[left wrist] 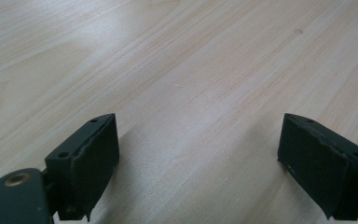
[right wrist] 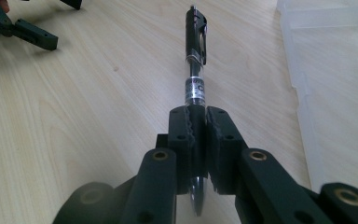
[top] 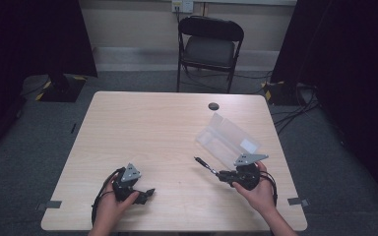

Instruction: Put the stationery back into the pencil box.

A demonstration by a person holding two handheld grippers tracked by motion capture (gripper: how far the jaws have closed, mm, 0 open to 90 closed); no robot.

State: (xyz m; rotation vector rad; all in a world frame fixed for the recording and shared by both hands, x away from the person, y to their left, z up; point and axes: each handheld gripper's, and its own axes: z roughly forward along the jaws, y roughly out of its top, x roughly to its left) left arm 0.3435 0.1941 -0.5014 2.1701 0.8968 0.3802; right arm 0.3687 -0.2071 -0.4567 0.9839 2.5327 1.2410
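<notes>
**Open tabletop on the left and centre, box crowding the right**

The pale wooden table [top: 142, 123] lies bare across its left half and middle, so a hand can sweep there freely. On the right, a clear plastic lidded box [top: 226, 140] blocks the way just beyond the right gripper [top: 222, 174], whose black clip pen [right wrist: 196, 51] juts toward open wood. A small dark round disc [top: 213, 106] sits near the far edge. The left gripper [top: 147, 192] rests low, near the front edge.

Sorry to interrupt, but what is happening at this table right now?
A person at a wooden table holds a gripper in each hand. The right gripper is shut on a black pen, which points along its jaws, beside a clear plastic box. The left gripper is open just above bare tabletop.
</notes>
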